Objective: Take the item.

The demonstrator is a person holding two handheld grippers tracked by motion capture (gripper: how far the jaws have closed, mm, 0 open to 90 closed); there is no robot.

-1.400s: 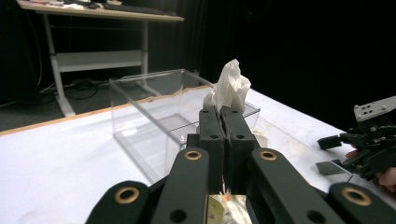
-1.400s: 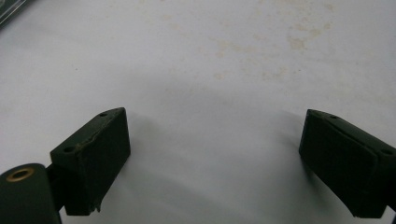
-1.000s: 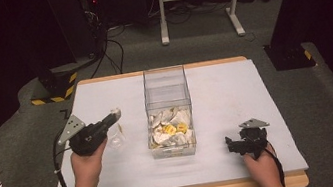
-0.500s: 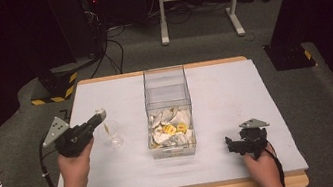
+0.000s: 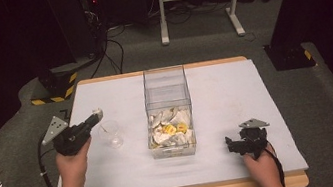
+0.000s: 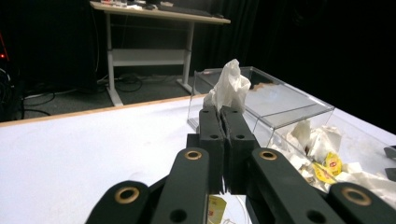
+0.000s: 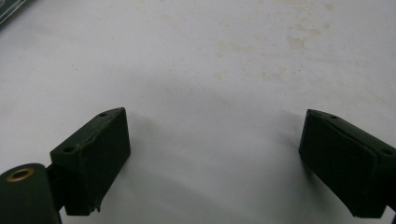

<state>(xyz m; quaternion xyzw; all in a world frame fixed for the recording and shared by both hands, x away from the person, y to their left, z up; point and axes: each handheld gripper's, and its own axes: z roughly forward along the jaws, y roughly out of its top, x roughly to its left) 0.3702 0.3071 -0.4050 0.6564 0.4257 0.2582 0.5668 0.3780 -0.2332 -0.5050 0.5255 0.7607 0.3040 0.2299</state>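
Teabag wrapper handling is in hand on the bench (image 5: 117,177), which carries a white cover. At the bench centre we see the clear plastic bin (image 5: 168,104), an open-topped box holding a heap of white sachets and yellow-tagged teabags in its near half. Left of the bin, just beside it but apart, stands a small clear cup (image 5: 110,134), upright.

We hold the left tongs (image 5: 97,115) above the bench near its left edge, tips angled toward the bin, just left of the cup. In the left gripper view, the left tongs (image 6: 223,112) are pressed together on a crumpled white teabag wrapper (image 6: 229,88), which rises above the tips.

We rest the right tongs (image 5: 230,143) low near the right front of the bench, well apart from the bin. In the right gripper view, they stand wide apart over bare cover, nothing between them.
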